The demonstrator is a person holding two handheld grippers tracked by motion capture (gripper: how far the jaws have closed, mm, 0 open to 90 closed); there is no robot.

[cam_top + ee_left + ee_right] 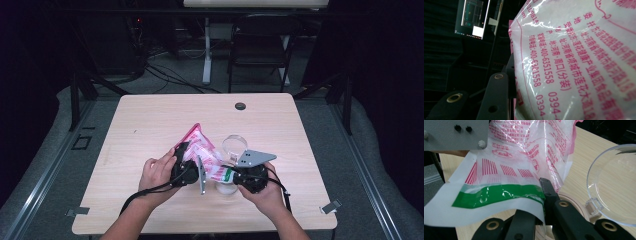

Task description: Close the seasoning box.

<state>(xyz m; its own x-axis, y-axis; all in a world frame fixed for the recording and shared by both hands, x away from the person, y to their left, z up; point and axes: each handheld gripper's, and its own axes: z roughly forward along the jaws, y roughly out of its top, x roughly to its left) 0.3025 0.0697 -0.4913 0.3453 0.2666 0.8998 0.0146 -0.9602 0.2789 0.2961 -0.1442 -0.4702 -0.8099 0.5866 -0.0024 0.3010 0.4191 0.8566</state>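
1. High view: dark room behind, one folding chair (260, 42) at the far side. One pale wooden desk (150, 120) carries the work. One soft clear plastic bag with pink print and white granules (200, 150) is held up over the desk's near middle, between the left tongs (186, 165) and the right tongs (231, 176). One clear round lidded jar (234, 146) stands just beside it.

2. Left gripper view: the bag's (579, 60) bulging body lies against one black jaw, the left tongs part-way closed around it. Film looks slick and glossy; the contents will likely slump and shift.

3. Right gripper view: right tongs (543, 195) pinched tight on the bag's flat white-and-green edge strip (499, 195). Judgement: light to moderate weight, floppy; hold the sealed strip and the body, not loose film. Jar's clear hinged lid (614, 182) stands open.
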